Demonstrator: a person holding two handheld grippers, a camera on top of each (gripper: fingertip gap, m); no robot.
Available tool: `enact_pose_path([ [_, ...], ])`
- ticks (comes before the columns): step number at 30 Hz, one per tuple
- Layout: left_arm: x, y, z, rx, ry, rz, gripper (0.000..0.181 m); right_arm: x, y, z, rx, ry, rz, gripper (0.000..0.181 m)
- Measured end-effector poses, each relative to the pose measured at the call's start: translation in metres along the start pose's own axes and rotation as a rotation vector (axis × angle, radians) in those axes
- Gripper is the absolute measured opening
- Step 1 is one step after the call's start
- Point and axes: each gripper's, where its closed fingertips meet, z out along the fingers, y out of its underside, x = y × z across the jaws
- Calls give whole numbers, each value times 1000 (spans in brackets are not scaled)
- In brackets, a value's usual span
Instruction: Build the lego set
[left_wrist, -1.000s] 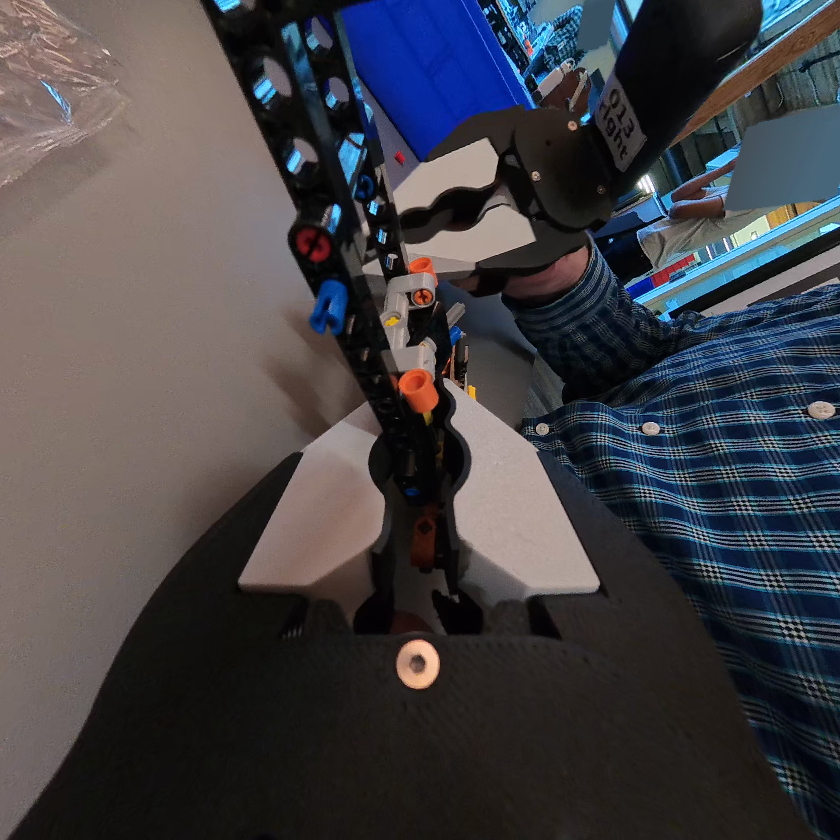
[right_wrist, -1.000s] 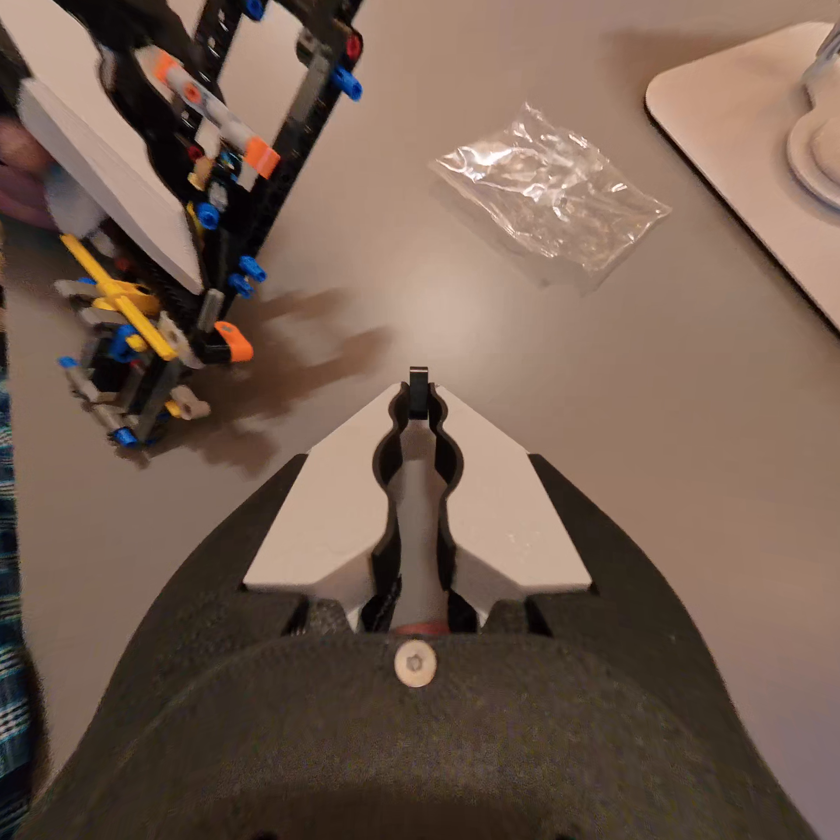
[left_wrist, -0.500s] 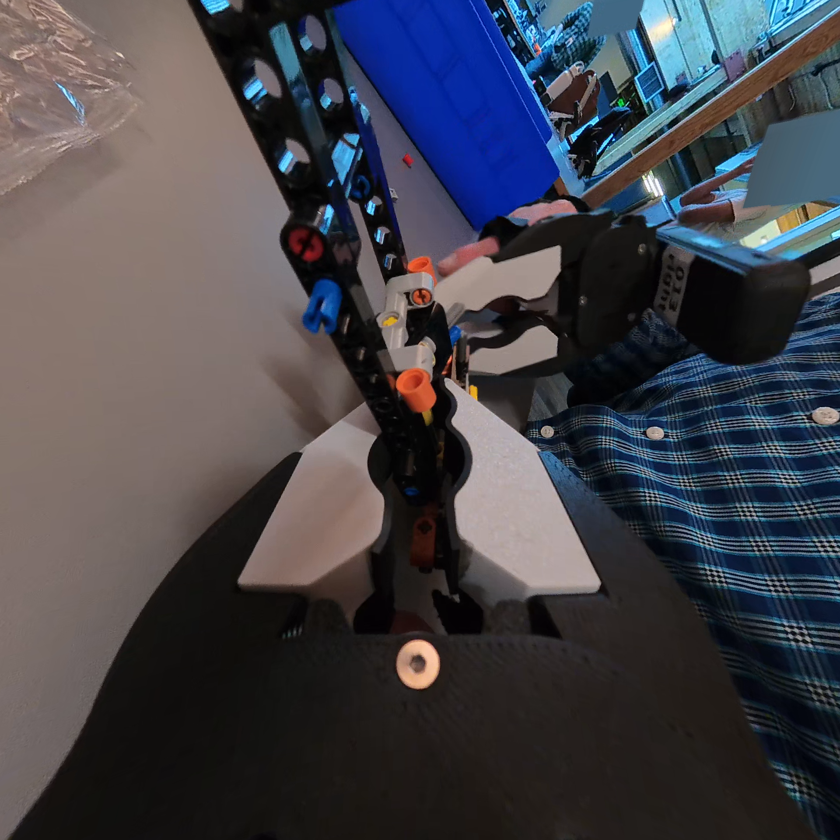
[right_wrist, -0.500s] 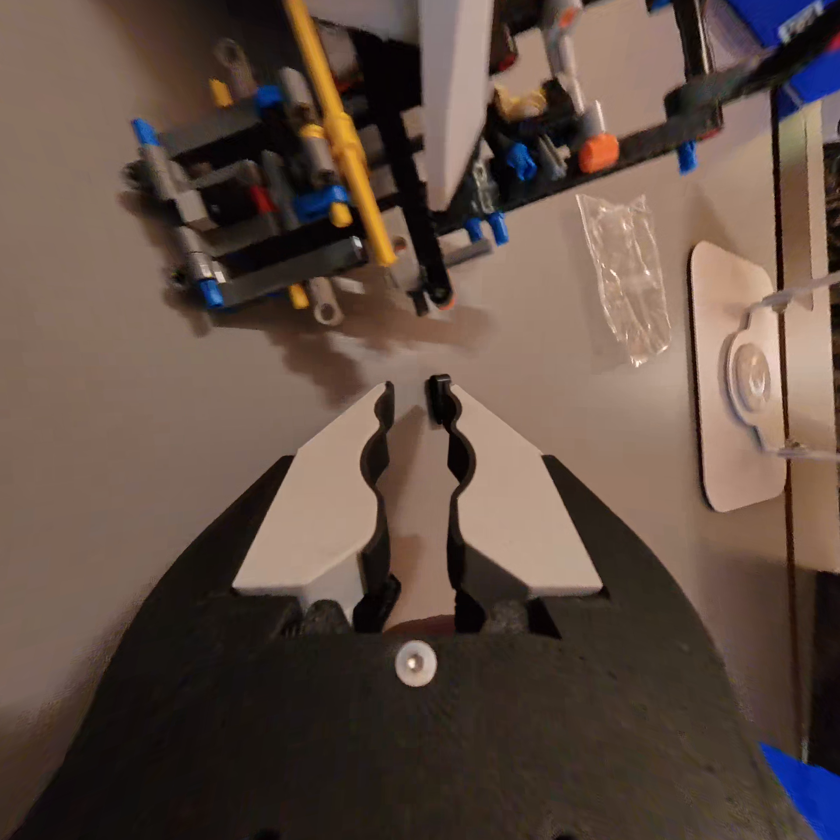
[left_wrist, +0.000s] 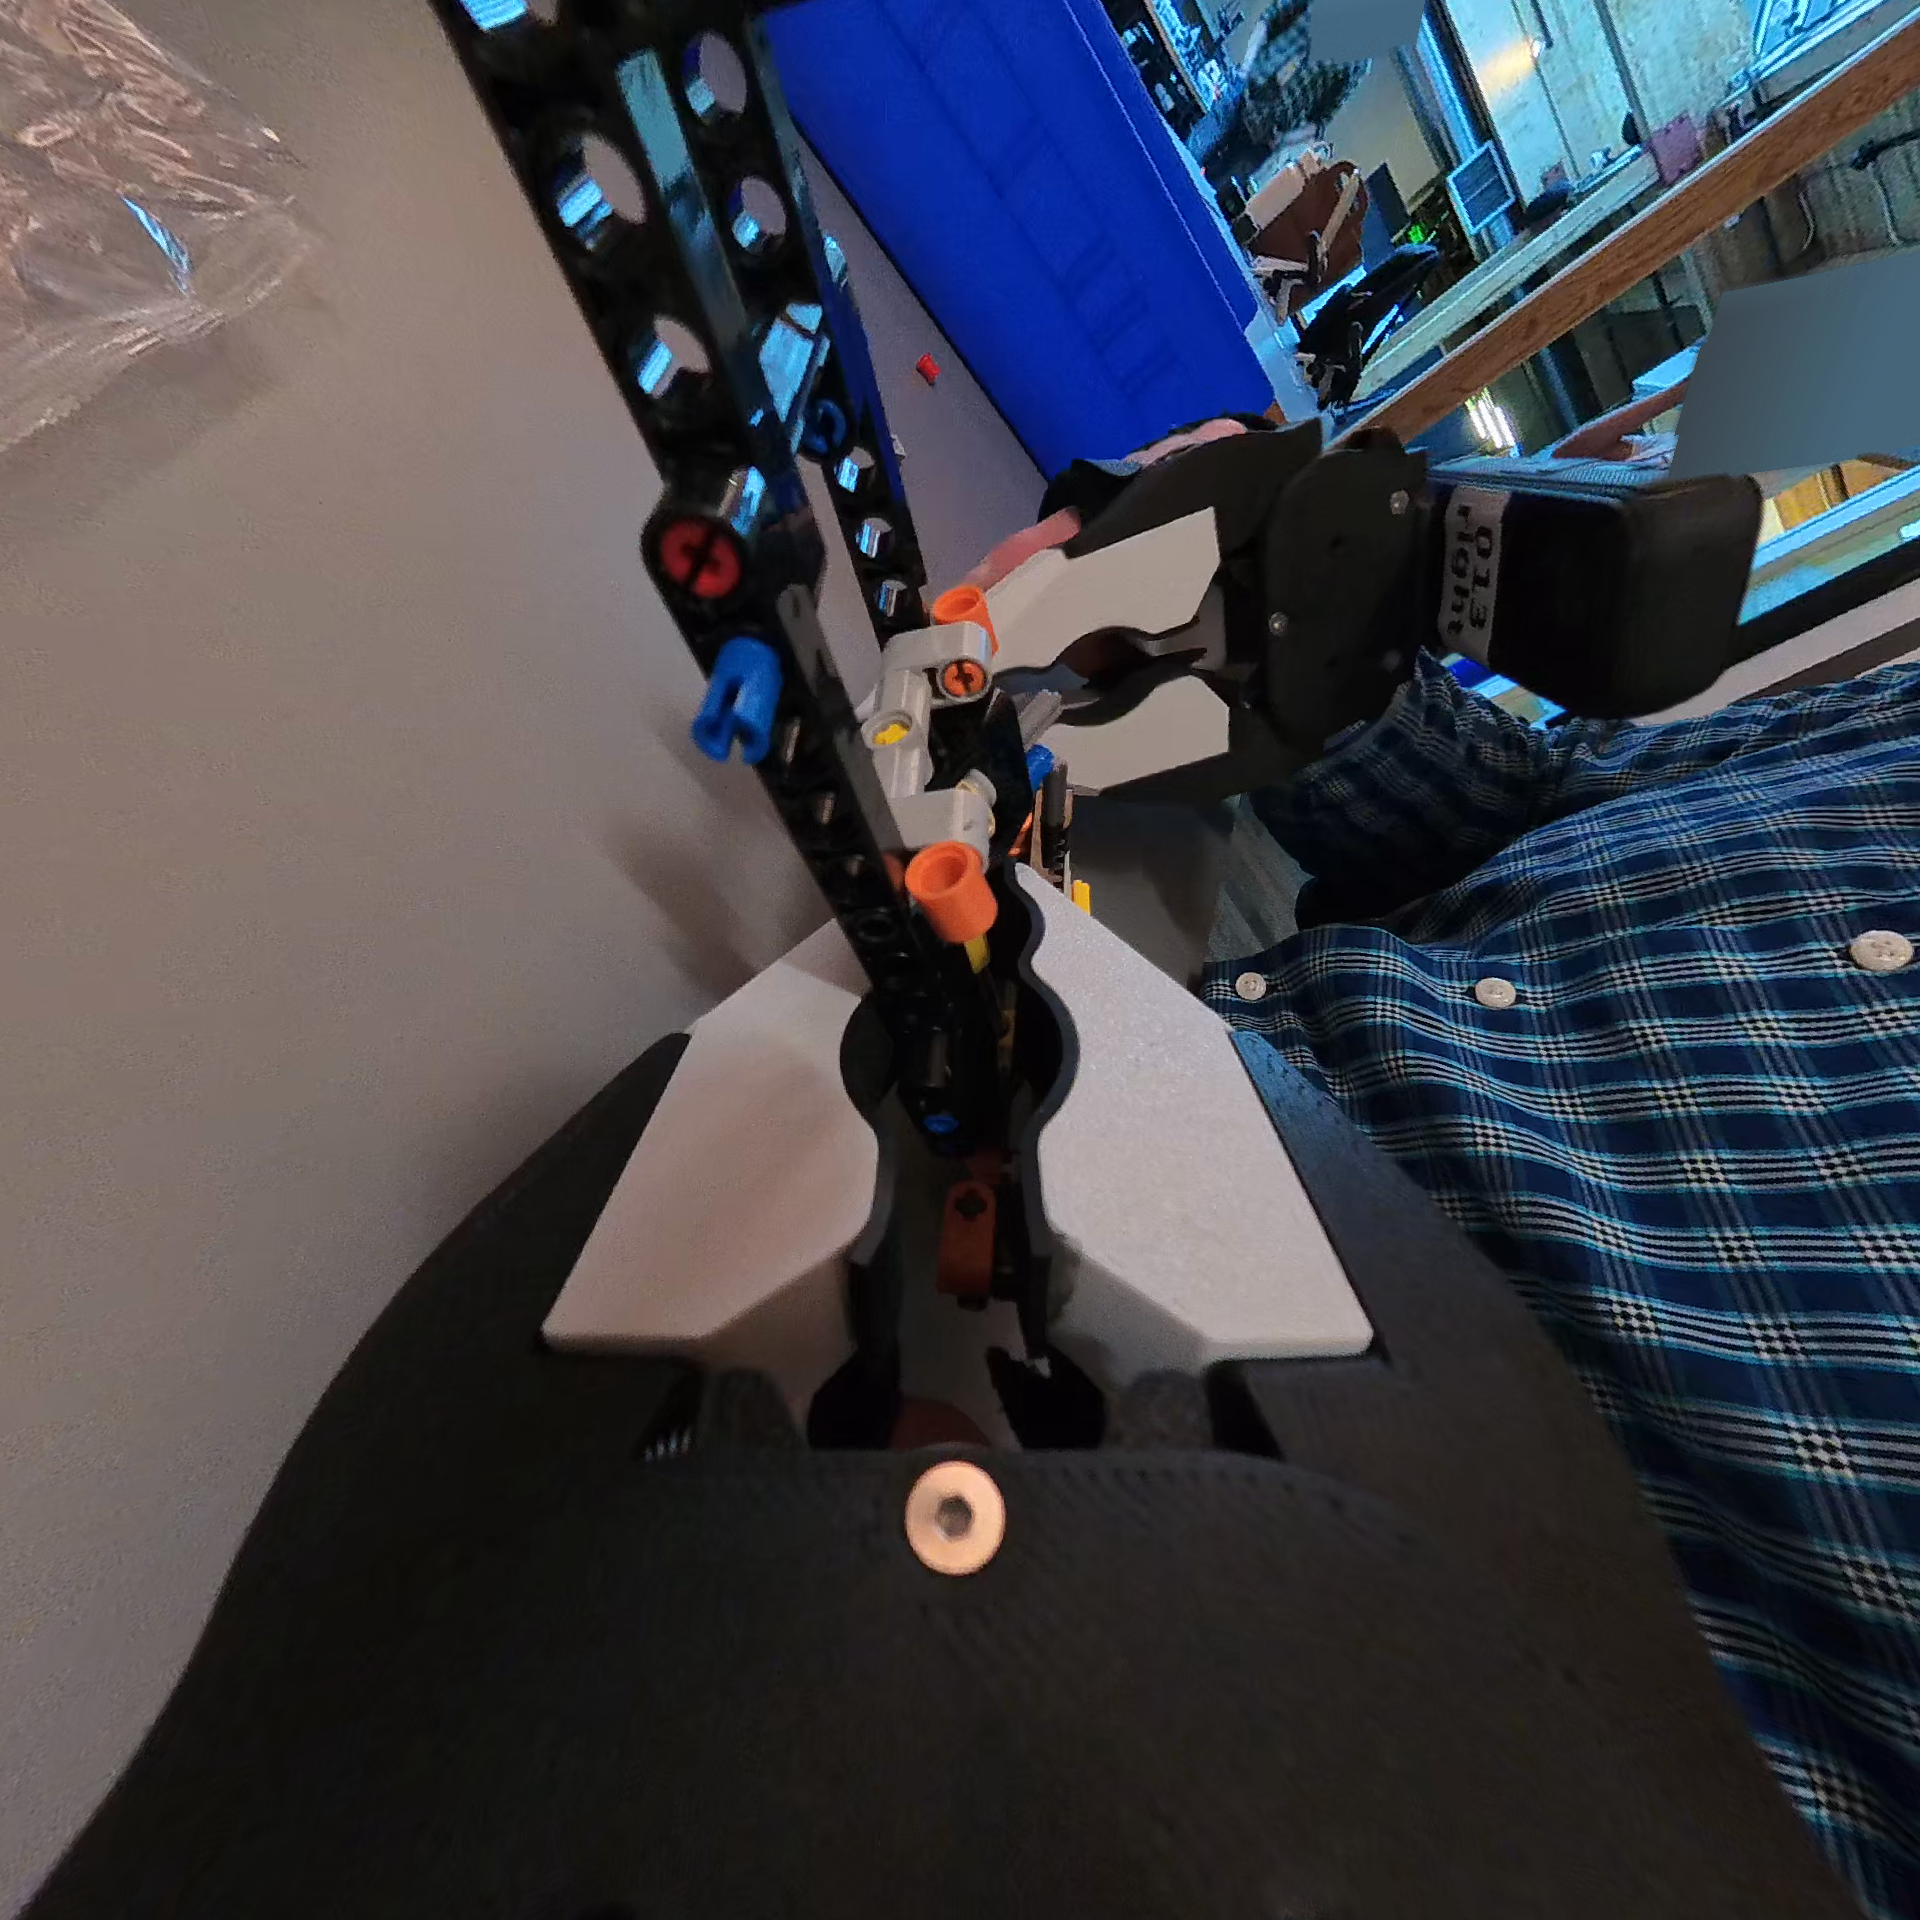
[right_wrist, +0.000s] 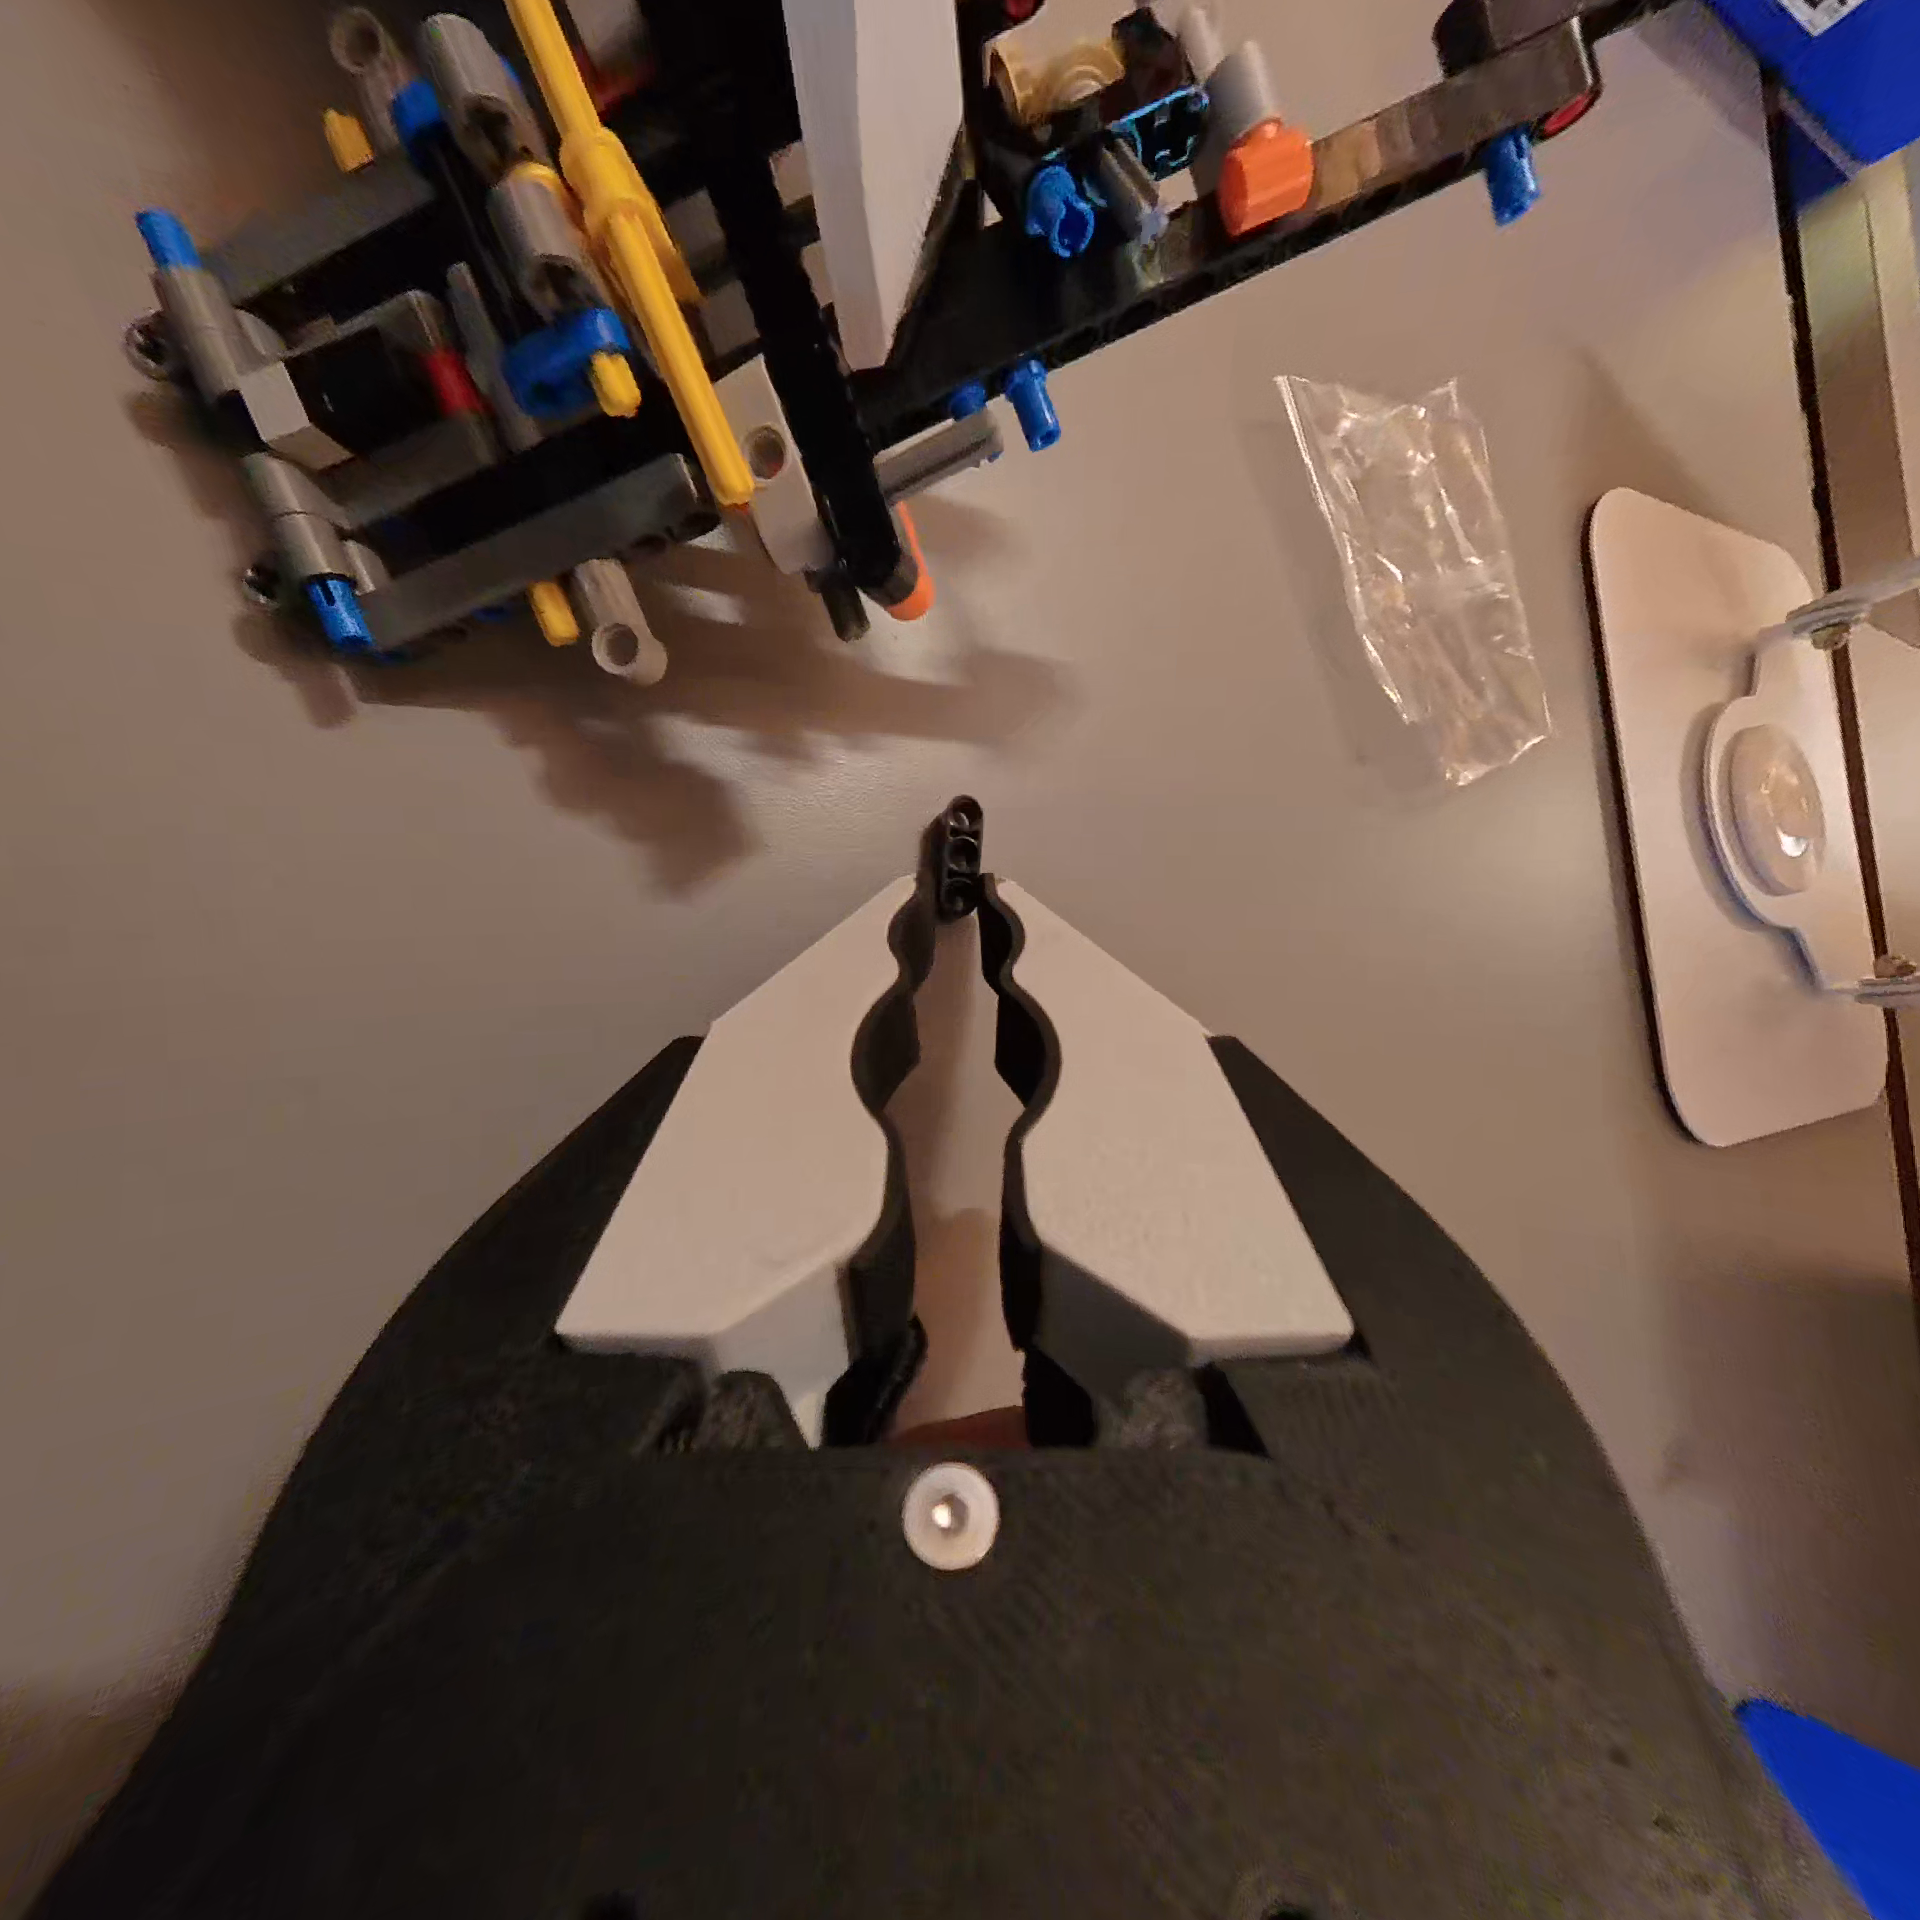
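My left gripper (left_wrist: 961, 935) is shut on the lego assembly (left_wrist: 727, 447), a frame of black beams with red, blue and orange pins and grey connectors, and holds it tilted above the table. In the right wrist view the assembly (right_wrist: 582, 343) fills the top, clamped by the left gripper's white finger (right_wrist: 862, 156). My right gripper (right_wrist: 961, 894) is shut on a small black lego piece (right_wrist: 961, 852) at its tips, a little way from the assembly's lower end. The right gripper also shows in the left wrist view (left_wrist: 1049, 675), just right of the assembly's orange and grey parts.
A crumpled clear plastic bag (right_wrist: 1423, 582) lies on the beige table (right_wrist: 312, 1039). A white pad with a clear stand (right_wrist: 1714, 831) is at the right edge. A blue box (left_wrist: 1018, 229) stands behind. A person's plaid shirt (left_wrist: 1610, 1143) is at the right. Left tips to right tips: about 8 cm.
My right gripper swung round to face the assembly. Its jaws were apart half a second ago and have closed again on the small black piece. The left gripper kept its hold.
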Motion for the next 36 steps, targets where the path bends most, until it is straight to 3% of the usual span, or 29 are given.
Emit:
enact_pose_path([
  [12, -1, 0, 0, -1, -2, -2, 12, 2, -2, 3, 16, -78, 100, 6],
  [15, -1, 0, 0, -2, -3, -3, 12, 2, -3, 3, 8, -91, 114, 18],
  [24, -1, 0, 0, 4, -9, -4, 12, 5, -4, 7, -13, -116, 138, 5],
  [30, -1, -1, -1, 15, -15, 8, 12, 7, -18, -3, 101, -154, 276, 4],
  [36, 5, -10, -8, 103, -8, 36, 6, 17, -52, -22, 321, -277, 558, 4],
])
